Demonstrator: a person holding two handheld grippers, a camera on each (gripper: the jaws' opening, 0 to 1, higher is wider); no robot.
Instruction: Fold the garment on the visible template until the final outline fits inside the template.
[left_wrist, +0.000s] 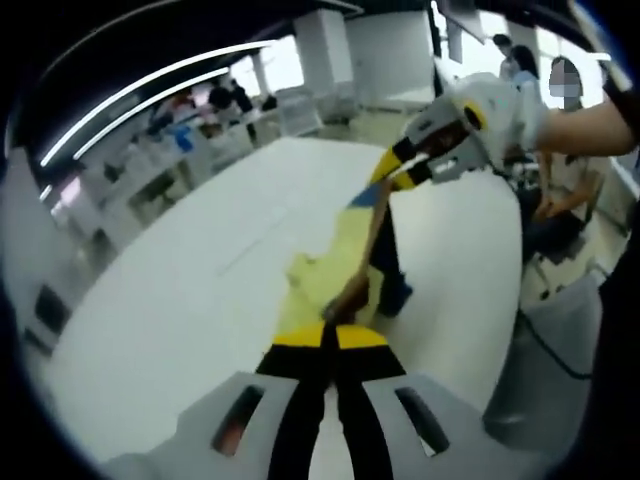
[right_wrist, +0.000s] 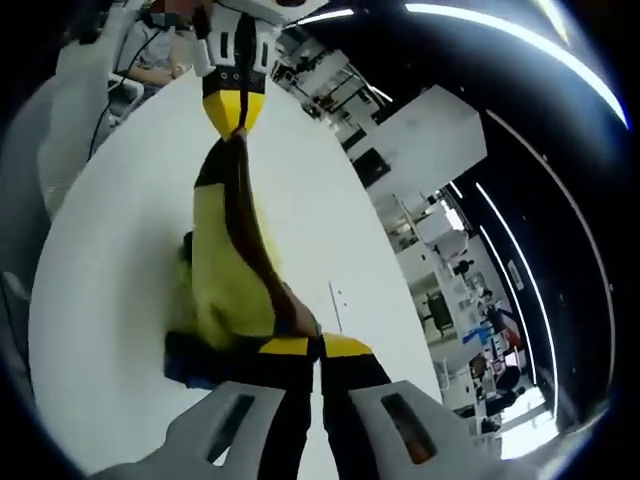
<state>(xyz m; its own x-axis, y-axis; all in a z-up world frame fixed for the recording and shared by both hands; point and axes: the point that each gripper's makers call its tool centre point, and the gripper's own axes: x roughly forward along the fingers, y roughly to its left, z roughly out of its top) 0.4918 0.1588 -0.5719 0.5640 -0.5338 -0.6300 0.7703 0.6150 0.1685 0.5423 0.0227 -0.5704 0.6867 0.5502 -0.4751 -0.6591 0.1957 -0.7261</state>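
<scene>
A yellow garment (left_wrist: 345, 255) with dark brown and blue parts is stretched between my two grippers above the white table (left_wrist: 200, 290). In the left gripper view my left gripper (left_wrist: 332, 335) is shut on one end of it, and the right gripper (left_wrist: 398, 173) pinches the far end, raised at the upper right. In the right gripper view my right gripper (right_wrist: 318, 346) is shut on the garment (right_wrist: 225, 270), which runs up to the left gripper (right_wrist: 235, 125). A dark blue part (right_wrist: 200, 362) sags onto the table (right_wrist: 110, 300).
A person sits on a chair (left_wrist: 560, 190) past the table's right edge, with a grey seat (left_wrist: 550, 360) nearer. Desks and white pillars (left_wrist: 325, 50) stand behind the table. Two small marks (right_wrist: 336, 296) show on the tabletop.
</scene>
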